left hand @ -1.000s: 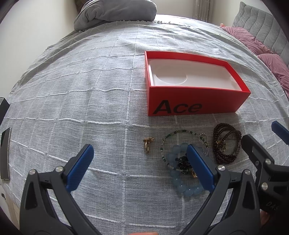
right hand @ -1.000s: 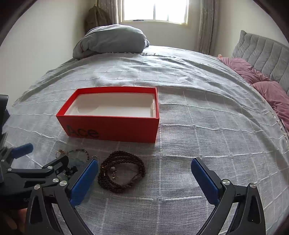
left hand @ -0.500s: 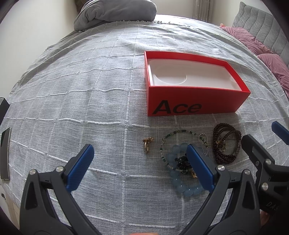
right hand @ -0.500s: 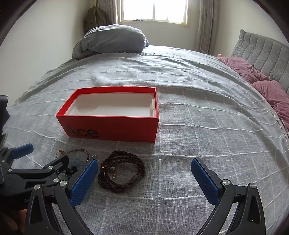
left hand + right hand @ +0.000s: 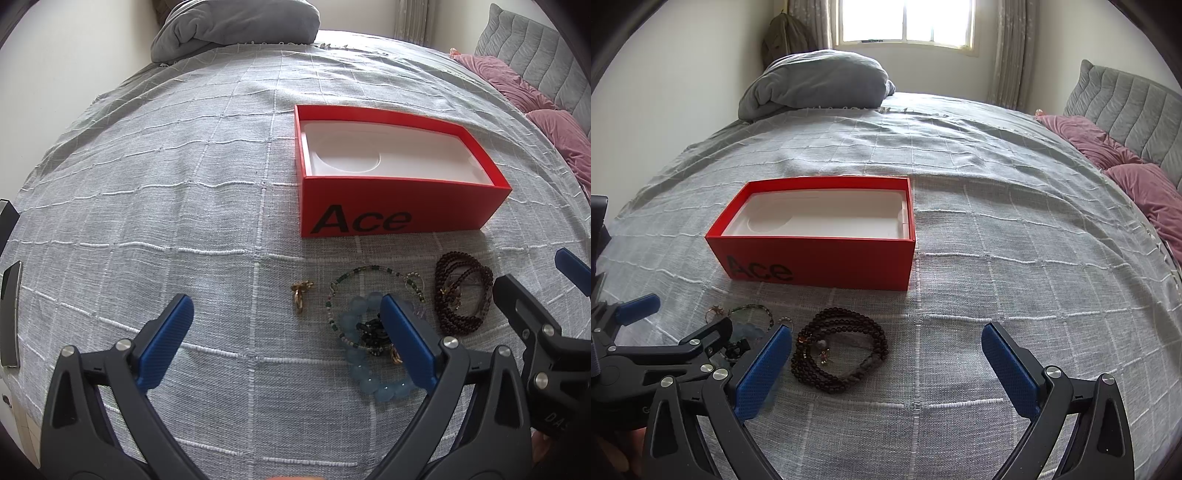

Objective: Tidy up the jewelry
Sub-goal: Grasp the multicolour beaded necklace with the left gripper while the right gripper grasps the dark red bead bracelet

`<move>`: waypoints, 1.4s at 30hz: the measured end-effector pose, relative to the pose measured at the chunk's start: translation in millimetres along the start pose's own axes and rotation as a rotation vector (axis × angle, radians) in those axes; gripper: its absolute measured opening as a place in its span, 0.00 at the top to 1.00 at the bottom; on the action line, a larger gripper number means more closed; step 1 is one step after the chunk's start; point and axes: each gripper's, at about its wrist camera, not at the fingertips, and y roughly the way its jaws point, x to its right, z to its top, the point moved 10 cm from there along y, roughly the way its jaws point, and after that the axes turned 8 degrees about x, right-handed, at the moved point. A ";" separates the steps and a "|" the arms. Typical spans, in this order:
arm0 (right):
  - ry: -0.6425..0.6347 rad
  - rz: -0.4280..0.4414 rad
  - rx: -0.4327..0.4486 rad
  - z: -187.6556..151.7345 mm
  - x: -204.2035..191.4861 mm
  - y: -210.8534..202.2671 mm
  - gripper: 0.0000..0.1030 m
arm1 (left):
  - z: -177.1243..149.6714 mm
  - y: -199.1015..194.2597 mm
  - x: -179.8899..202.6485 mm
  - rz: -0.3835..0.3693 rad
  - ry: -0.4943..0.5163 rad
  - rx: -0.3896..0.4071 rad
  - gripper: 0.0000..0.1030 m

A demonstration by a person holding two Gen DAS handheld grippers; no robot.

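An open red box marked "Ace", with an empty white insert, sits on the grey bedspread; it also shows in the right wrist view. In front of it lie a small gold piece, a green beaded necklace, a pale blue bead bracelet with dark beads inside, and a dark brown bead necklace, which also shows in the right wrist view. My left gripper is open and empty, low over the jewelry. My right gripper is open and empty beside the brown necklace.
A folded grey blanket lies at the far end of the bed. Pink pillows and a grey headboard are on the right. A dark device sits at the left edge of the bed.
The right gripper's view has drifted slightly; the box and brown necklace sit a little lower and nearer. The left gripper has barely moved.
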 end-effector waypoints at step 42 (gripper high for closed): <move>0.255 0.329 -0.275 -16.8 19.6 35.4 0.69 | -4.0 3.0 19.3 -0.286 -0.059 -0.130 0.44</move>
